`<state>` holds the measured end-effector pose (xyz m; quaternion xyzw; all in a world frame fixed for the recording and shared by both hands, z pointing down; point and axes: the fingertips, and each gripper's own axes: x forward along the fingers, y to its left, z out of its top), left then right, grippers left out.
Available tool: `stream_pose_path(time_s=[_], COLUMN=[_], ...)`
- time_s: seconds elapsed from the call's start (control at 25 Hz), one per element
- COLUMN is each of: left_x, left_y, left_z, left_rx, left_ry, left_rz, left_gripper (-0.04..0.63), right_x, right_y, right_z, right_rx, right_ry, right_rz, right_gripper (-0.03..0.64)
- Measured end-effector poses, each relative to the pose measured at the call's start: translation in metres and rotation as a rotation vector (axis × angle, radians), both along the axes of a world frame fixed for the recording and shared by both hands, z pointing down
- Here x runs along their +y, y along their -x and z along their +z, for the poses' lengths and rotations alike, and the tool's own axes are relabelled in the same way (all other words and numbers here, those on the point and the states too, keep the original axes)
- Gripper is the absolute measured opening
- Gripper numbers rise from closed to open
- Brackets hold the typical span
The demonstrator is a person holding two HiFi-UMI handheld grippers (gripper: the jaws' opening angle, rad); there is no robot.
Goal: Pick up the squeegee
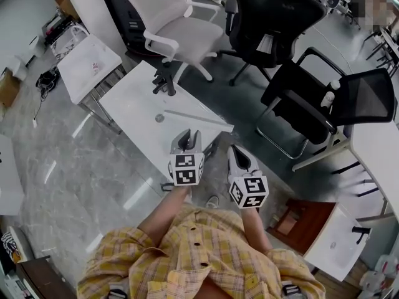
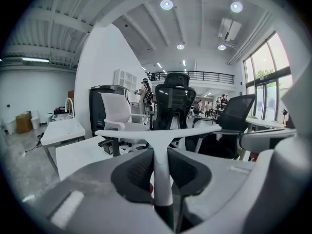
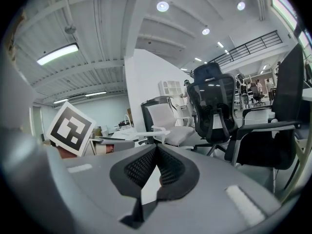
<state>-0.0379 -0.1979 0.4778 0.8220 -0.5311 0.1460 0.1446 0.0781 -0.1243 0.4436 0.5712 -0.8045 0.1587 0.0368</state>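
- The left gripper (image 1: 186,139) is clenched on the squeegee (image 1: 193,118). In the left gripper view its two black ribbed pads (image 2: 136,172) press on either side of the white handle, held part-way apart by the handle's width.
- In that view the squeegee (image 2: 159,133) has its handle running back between the jaws toward the camera. Its long blade lies crosswise beyond the fingertips, roughly level.
- The right gripper (image 3: 156,150) is closed on nothing. In its own view the pad tips meet, and only bare white shows through the gap below them.
- In the head view the squeegee's blade shows as a thin pale bar over the white table (image 1: 134,104), towards the table's right corner. The left gripper sits at the table's near right edge.
- The right gripper (image 1: 238,154) hangs just off that same edge, over the grey floor and beside the left one. The two grippers do not touch.
- Only the head view shows the person's yellow checked sleeves and where both grippers stand against the table.
- Only the left gripper view shows the grip on the handle. Behind the blade it shows a white chair (image 2: 117,113) and a black chair (image 2: 174,101).
- The right gripper view catches the left gripper's marker cube (image 3: 72,128) at its left, with a pale bar, seemingly the blade, jutting out just right of it.
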Motion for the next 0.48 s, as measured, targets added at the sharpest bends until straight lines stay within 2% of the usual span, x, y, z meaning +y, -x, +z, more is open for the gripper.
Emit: stream_pose_path(time_s=[0.48], left_x=[0.03], left_y=[-0.01], left_z=[-0.021], left_rx=[0.019], left_ry=[-0.052], left_rz=[0.009], left_gripper=[0.083], right_x=[0.008], right_y=[-0.011], right_z=[-0.012], right_rx=[0.012], right_ry=[-0.048], right_rz=[0.003], right_gripper=[-0.002])
